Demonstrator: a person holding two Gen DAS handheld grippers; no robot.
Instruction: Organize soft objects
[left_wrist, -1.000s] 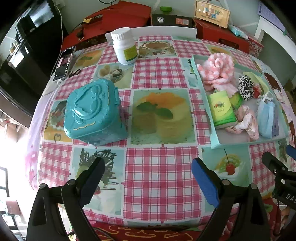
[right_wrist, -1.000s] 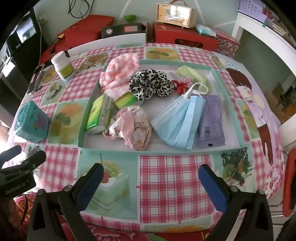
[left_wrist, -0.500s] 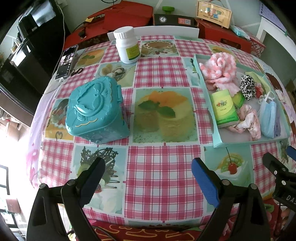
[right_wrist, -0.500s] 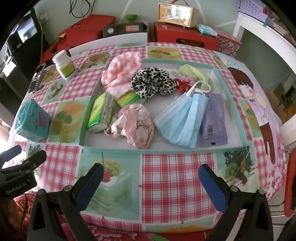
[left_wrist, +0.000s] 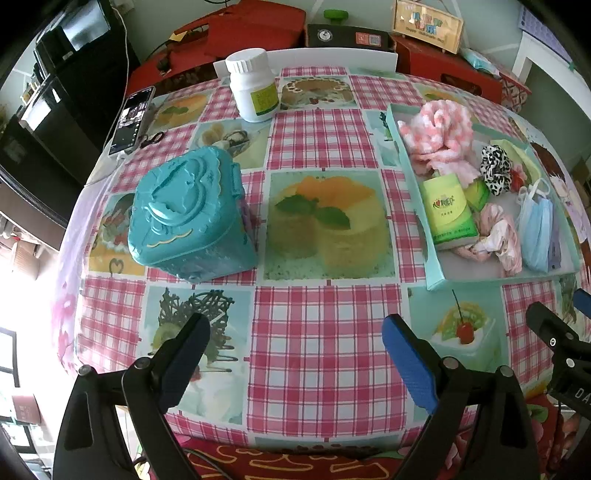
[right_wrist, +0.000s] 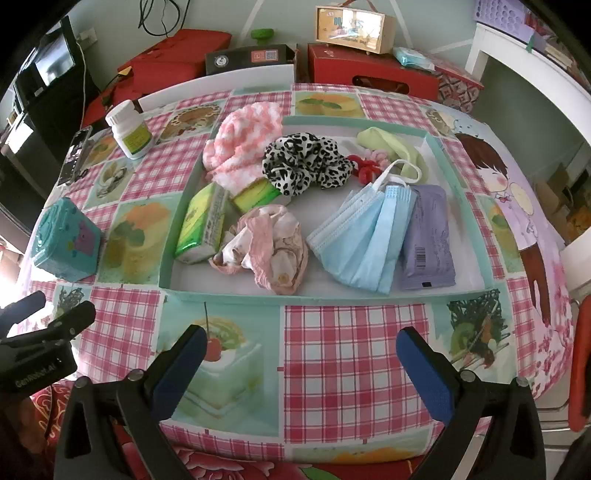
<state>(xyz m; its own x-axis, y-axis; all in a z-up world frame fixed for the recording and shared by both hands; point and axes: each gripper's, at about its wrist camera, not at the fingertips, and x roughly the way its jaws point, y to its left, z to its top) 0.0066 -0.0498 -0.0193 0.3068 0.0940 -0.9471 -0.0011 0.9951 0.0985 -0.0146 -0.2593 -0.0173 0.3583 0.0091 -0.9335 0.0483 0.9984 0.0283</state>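
1. Teal plastic marks the two containers. Left wrist view: a lidded box (left_wrist: 190, 210) stands shut on the checked tablecloth (left_wrist: 325, 339), well apart from the shallow tray (left_wrist: 436, 273) at the right, which holds the soft things. A white bottle (left_wrist: 255, 90) and a phone (left_wrist: 131, 120) lie beyond the box.
2. Same view, pose: the left gripper (left_wrist: 295, 354) hovers low over the near table edge, level, jaws spread wide with nothing between them, aimed at the gap between box and tray.
3. Right wrist view: in the tray lie a pink knitted cloth (right_wrist: 243, 147), a spotted hair tie (right_wrist: 304, 164), a green tissue pack (right_wrist: 203, 223), a crumpled pink cloth (right_wrist: 266, 247), blue face masks (right_wrist: 364, 242), a purple packet (right_wrist: 428, 242) and a pale green band (right_wrist: 391, 149).
4. Same view, pose: the right gripper (right_wrist: 301, 365) hangs just short of the tray's near wall, level, jaws wide apart and empty.
5. Judgement: this layout fits either soft things gathered in the tray or things waiting to go into the shut box. Any pick should pinch a cloth at a raised fold, jaws straddling one item only, so neighbours are not dragged along.
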